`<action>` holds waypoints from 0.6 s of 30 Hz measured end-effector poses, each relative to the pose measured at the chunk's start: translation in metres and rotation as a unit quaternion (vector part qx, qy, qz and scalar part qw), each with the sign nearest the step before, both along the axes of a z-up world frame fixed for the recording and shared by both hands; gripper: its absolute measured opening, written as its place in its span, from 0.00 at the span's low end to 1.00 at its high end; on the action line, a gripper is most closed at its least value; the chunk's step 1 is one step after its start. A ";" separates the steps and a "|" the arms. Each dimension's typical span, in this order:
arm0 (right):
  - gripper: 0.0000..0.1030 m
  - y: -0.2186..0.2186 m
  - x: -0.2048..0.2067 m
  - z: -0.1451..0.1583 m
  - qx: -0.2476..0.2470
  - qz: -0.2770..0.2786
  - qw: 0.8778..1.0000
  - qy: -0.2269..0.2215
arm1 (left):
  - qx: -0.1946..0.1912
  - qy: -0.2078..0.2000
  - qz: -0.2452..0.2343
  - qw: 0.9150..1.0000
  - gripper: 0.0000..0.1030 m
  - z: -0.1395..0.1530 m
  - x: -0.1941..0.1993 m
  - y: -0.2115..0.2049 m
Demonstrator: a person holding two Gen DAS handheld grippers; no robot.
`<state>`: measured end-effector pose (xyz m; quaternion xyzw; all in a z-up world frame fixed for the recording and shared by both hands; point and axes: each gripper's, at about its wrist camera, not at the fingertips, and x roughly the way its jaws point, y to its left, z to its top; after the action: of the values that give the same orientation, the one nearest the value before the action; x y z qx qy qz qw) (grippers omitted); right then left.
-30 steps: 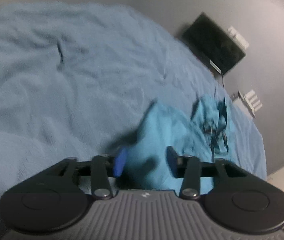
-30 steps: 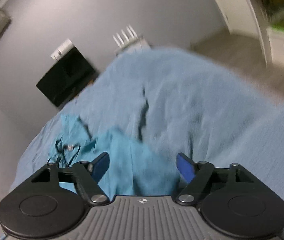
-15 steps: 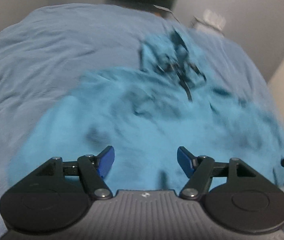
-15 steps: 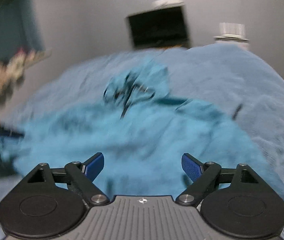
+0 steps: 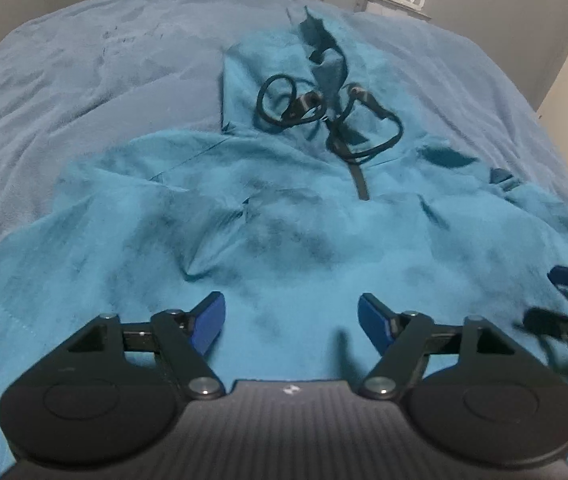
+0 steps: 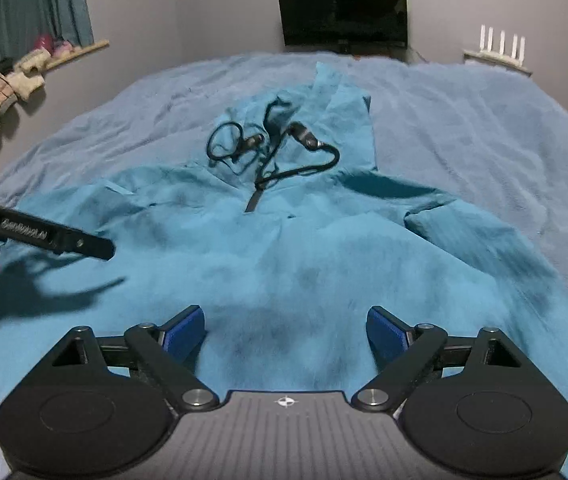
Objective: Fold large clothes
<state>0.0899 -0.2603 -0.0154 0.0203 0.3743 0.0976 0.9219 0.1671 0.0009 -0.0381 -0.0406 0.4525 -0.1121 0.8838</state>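
The teal hoodie (image 6: 304,264) is laid front-up on the bed (image 6: 484,120) for folding; left hand-held gripper (image 5: 291,322) and right hand-held gripper (image 6: 285,330) are held wide apart, empty, above its hem.

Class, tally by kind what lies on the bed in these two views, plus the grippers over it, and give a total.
Teal hooded garment: 1
Black drawcord: 1
Grippers: 2, left gripper and right gripper, jaws open
Total: 4

Both grippers just hanging side by side, left gripper (image 5: 291,322) and right gripper (image 6: 286,330) each spread wide, nothing gripped.
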 end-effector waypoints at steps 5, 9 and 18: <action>0.87 0.007 0.053 -0.019 -0.020 0.002 0.999 0.036 | 0.000 0.003 0.011 1.000 0.73 -0.018 0.014 0.021; 0.86 0.010 0.091 -0.023 -0.025 -0.002 0.999 0.027 | -0.012 -0.021 0.032 0.999 0.73 -0.024 0.033 0.046; 0.86 -0.011 0.187 0.015 0.036 -0.057 0.994 -0.087 | -0.012 -0.085 0.039 0.996 0.84 -0.036 0.048 0.058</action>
<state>0.2773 -0.2712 -0.0002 0.0657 0.2868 0.0594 0.9539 0.2153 0.0590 -0.0741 -0.0592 0.3721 -0.0861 0.9223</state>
